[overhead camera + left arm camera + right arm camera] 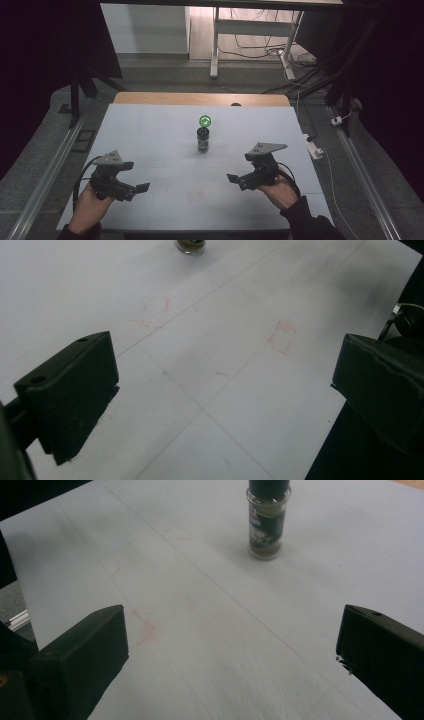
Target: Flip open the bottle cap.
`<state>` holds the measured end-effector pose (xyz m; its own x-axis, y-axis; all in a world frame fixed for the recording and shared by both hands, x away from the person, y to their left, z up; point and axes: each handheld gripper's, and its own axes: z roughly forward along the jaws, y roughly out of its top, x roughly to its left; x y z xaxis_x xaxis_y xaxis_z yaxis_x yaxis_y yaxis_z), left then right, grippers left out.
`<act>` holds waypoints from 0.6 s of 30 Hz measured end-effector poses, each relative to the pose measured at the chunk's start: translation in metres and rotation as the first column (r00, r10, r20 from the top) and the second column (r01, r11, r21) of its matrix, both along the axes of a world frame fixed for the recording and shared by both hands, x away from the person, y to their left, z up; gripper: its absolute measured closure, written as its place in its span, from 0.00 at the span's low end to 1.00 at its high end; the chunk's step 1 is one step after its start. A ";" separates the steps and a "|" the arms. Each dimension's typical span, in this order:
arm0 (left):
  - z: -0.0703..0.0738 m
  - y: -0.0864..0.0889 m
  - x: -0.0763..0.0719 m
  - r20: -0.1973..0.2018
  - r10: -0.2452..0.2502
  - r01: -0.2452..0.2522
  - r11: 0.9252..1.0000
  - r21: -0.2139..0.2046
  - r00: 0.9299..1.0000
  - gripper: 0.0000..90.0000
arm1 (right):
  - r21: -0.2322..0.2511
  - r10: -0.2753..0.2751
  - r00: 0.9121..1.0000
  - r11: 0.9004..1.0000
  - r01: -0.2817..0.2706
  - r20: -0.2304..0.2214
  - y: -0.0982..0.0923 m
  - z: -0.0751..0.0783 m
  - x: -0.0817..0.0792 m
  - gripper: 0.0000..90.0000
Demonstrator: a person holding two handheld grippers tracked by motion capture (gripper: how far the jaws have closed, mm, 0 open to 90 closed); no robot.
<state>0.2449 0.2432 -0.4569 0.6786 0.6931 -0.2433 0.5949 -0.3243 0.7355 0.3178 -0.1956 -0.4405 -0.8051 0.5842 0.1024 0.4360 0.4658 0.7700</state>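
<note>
The left gripper (131, 192) and right gripper (239, 180) are held wide apart and empty low over the white table (150, 150), flanking an upright glass spice jar (203, 139) whose dark label cannot be read.

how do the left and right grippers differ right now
The left gripper sits at the table's near left and points right, toward the middle; the right gripper sits at the near right and points left. The jar is upright and in plain sight ahead of the right gripper, but only its base shows at the top edge of the left gripper view. Both are hand-held, wide open and hold nothing.
</note>
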 end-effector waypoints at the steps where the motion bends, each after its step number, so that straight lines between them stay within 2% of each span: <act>1: -0.001 0.002 -0.003 0.001 0.008 -0.008 1.000 -0.004 1.000 0.00 | 0.000 -0.004 1.000 1.000 0.004 0.003 -0.003 0.000 -0.002 0.00; 10: -0.008 0.021 -0.026 0.012 0.073 -0.073 0.997 -0.003 0.997 0.00 | 0.001 -0.083 0.996 0.997 0.083 0.018 -0.039 -0.003 -0.019 0.00; 18: -0.016 0.041 -0.042 0.007 0.138 -0.138 0.990 -0.018 0.990 0.00 | -0.012 -0.190 0.981 0.982 0.190 0.030 -0.075 -0.010 -0.037 0.00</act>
<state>0.2033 0.2843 -0.4724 0.5785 0.7761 -0.2511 0.6274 -0.2267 0.7450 0.2810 -0.2704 -0.4503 -0.6819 0.7280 0.0714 0.4959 0.3883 0.7768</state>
